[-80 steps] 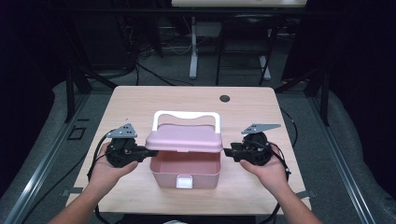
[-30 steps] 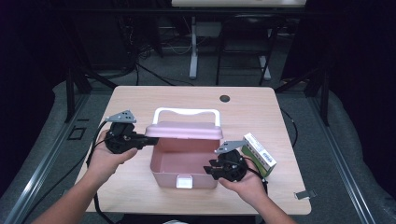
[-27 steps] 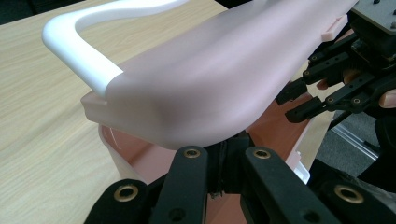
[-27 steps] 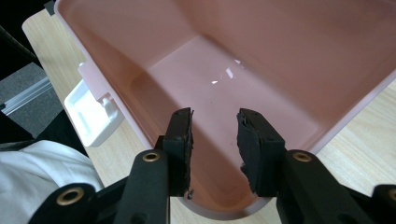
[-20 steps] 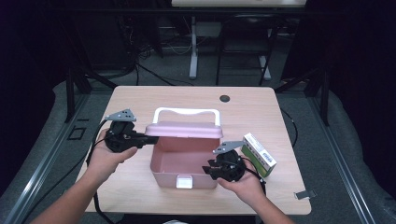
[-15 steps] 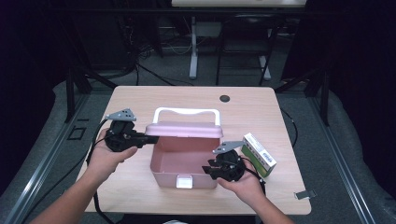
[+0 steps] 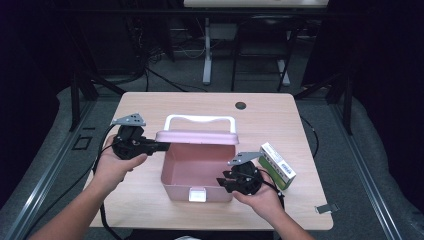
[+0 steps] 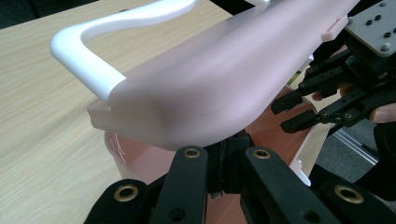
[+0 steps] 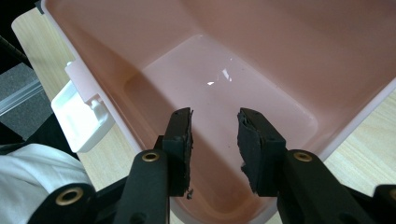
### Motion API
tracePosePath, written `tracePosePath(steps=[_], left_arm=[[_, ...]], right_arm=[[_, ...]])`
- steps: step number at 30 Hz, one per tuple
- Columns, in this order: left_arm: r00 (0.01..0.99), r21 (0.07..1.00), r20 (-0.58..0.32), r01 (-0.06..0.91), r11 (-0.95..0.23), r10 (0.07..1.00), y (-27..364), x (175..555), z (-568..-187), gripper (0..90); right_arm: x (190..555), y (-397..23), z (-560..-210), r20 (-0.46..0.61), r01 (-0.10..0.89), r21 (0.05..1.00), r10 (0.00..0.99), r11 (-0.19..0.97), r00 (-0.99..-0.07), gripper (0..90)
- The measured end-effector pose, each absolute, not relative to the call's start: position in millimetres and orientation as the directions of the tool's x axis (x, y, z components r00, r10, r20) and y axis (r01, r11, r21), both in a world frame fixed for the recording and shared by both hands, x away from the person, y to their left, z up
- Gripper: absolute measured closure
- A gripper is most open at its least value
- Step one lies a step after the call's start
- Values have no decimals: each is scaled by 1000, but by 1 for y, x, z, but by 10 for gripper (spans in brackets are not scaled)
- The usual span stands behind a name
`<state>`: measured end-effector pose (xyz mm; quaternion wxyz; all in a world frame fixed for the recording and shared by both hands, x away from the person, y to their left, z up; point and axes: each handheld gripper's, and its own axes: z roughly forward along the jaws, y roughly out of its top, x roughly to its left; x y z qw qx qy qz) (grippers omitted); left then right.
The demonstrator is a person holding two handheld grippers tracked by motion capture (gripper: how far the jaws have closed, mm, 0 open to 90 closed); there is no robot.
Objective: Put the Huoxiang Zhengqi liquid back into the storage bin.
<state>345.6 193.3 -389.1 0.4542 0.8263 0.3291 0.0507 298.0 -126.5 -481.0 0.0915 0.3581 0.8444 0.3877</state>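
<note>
jaws of my left gripper (image 7: 161,146) are clamped on the left edge of the pink lid (image 7: 196,137), which i hold raised and tilted back over the box. in the left gripper view that lid (image 8: 224,79) sits right above the closed jaws, with its white handle (image 8: 88,53) curving off behind it. my right gripper (image 7: 227,182) hovers at the front right rim of the open pink box (image 7: 187,172), jaws partly apart with nothing between them; in the right gripper view they point down at the bare box floor (image 9: 219,88), with the white latch (image 9: 81,119) on the front wall to one side. a green and white carton (image 7: 276,165) lies on the wooden table (image 7: 280,112) just right of my right hand, near the box.
</note>
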Motion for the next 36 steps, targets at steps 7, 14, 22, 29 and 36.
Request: tracePosePath(steps=[7, 14, 22, 29, 36], left_arm=[[775, 786, -214, 498, -366, 595, 193, 348, -387, 898], [773, 784, -212, 500, -368, 598, 193, 350, -384, 898], [768, 793, -213, 497, -353, 604, 192, 357, -380, 898], [762, 799, -208, 495, -342, 614, 190, 363, -376, 898], [755, 803, -207, 495, -333, 622, 189, 368, -373, 898]], right_arm=[[298, -127, -481, 123, 530, 722, 671, 445, -731, 652], [298, -127, -481, 121, 530, 720, 671, 447, -731, 660], [297, -129, -481, 122, 527, 724, 670, 445, -733, 663], [297, -129, -482, 124, 528, 726, 671, 441, -731, 662], [296, -128, -482, 114, 521, 728, 672, 445, -732, 664]])
